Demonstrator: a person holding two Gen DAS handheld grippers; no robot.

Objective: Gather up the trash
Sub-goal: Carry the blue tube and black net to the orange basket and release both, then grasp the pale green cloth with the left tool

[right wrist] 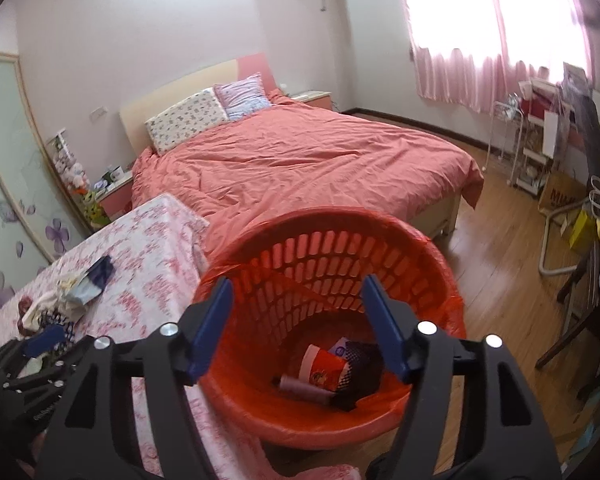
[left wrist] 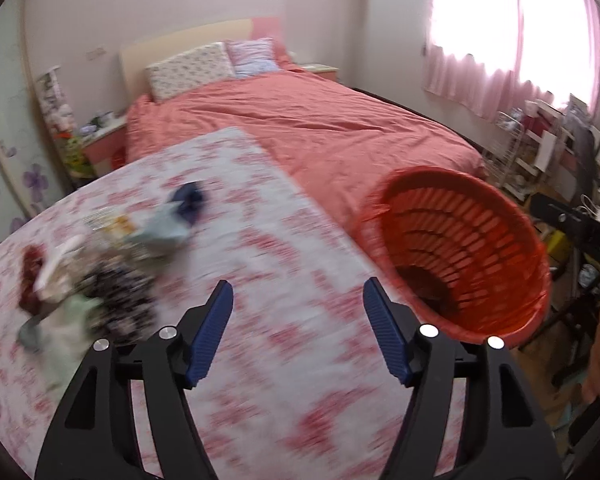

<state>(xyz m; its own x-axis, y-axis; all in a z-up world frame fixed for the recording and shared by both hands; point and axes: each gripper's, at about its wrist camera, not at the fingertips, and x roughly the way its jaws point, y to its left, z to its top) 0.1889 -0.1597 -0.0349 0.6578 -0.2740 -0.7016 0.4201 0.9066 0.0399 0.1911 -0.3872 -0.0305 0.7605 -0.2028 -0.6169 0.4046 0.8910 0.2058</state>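
Trash pile (left wrist: 100, 276) motion-blurred; items indistinct

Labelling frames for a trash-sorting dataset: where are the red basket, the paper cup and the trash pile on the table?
red basket (right wrist: 440, 252): right wrist view, far rim.
paper cup (right wrist: 320, 368): right wrist view, printed side.
trash pile (left wrist: 112, 288): left wrist view, dark patterned piece.

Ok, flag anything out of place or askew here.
A heap of trash lies scattered on the floral tablecloth, not yet binned. The red basket beside the table holds a cup. Its liner looks bunched unevenly around the rim.
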